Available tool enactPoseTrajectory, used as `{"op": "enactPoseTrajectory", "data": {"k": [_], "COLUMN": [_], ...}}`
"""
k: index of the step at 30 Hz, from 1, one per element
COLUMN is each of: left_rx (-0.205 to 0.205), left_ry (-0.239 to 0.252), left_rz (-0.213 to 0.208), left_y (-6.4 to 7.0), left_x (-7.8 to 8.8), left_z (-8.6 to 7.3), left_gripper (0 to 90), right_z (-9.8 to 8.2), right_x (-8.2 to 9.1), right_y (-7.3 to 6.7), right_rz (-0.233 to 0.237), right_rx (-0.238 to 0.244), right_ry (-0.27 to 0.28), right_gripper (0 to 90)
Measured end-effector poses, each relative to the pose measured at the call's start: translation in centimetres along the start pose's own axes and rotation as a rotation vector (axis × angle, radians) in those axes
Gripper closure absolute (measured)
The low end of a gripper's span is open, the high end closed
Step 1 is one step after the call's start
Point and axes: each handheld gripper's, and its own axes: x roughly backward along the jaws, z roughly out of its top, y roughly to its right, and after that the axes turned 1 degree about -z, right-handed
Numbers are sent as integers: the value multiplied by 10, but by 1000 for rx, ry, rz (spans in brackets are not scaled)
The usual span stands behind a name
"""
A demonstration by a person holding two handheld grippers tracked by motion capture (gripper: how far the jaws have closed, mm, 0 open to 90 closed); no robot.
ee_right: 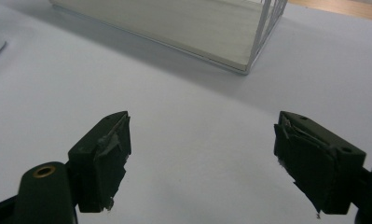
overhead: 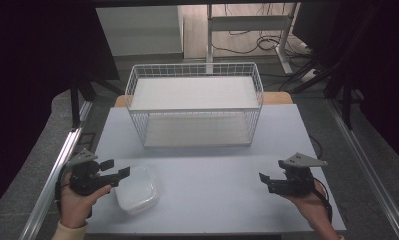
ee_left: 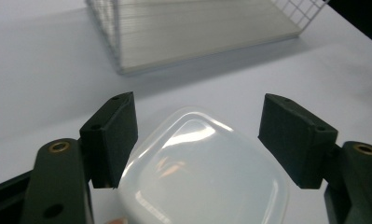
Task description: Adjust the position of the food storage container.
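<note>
The plastic container (overhead: pixel 136 189) lies upside down at the table's (overhead: pixel 207 200) near left, between the wide-open jaws of the left gripper (ee_left: pixel 197 140). I think the jaws should sink lower around its sides before closing, because the smooth rounded walls may slip. The right gripper (ee_right: pixel 202 163) waits open above bare table

**Clearance and obstructions, by jaw**

Left gripper (ee_left: pixel 197 135): jaws spread wide. A translucent lidded box (ee_left: pixel 202 172) lies on the table (overhead: pixel 212 200) just under and between them; its rounded top sits below the pads, whether touching cannot be told. Beyond the jaw tips, a bare strip of table, then the wire rack (ee_left: pixel 197 32) as a wall straight ahead.

Right gripper (ee_right: pixel 202 158): jaws spread wide, bare table between and below them. Open surface runs ahead of the tips up to the rack (ee_right: pixel 211 32), whose corner post stands ahead and slightly right.

Between the two grippers: flat bare table apart from the box (overhead: pixel 136 189). The rack (overhead: pixel 194 102) blocks the table's far half.
</note>
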Motion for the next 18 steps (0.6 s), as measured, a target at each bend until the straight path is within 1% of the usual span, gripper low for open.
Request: {"op": "enactPoseTrajectory", "data": {"k": [2, 3, 4, 5, 6, 7, 8, 9, 11, 12, 14, 15, 17, 18], "left_rx": [18, 21, 34, 34, 45, 47, 44, 44, 36, 46, 52, 67, 73, 84], "left_ry": [1, 1, -4, -4, -17, -26, -39, -39, -62, -73, -77, -83, -91, -115], "left_rz": [18, 25, 44, 44, 55, 60, 75, 75, 105, 110, 112, 119, 120, 115], "left_y": [-6, -9, -14, -14, -17, -18, -19, -19, -19, -22, -23, -26, -28, -30], "left_x": [5, 7, 8, 8, 8, 8, 7, 7, 5, 5, 6, 7, 7, 5], "left_z": [-3, -5, -8, -8, -11, -13, -15, -15, -19, -23, -25, -28, -30, -35], "left_gripper": [272, 270, 267, 264, 263, 262, 266, 274, 279, 299, 311, 340, 391, 423], "right_z": [-1, -1, -2, -2, -2, -2, -2, -2, -2, -3, -3, -3, -3, -3], "right_x": [0, 0, -1, -1, -1, -2, -2, -2, -3, -3, -3, -4, -4, -5], "right_y": [0, 1, 1, 1, 1, 1, 1, 1, -2, -4, -4, -5, -5, -5], "right_rz": [-3, -5, -5, -5, 0, 0, -6, -6, -27, -30, -27, -25, -25, -23], "right_rx": [-2, -4, -5, -5, -10, -9, -1, -1, 21, 34, 35, 37, 36, 33], "right_ry": [-1, -4, -6, -6, -12, -14, -19, -19, -31, -37, -38, -42, -43, -44], "right_gripper": [186, 186, 186, 186, 186, 186, 185, 185, 184, 184, 184, 184, 184, 184]}}
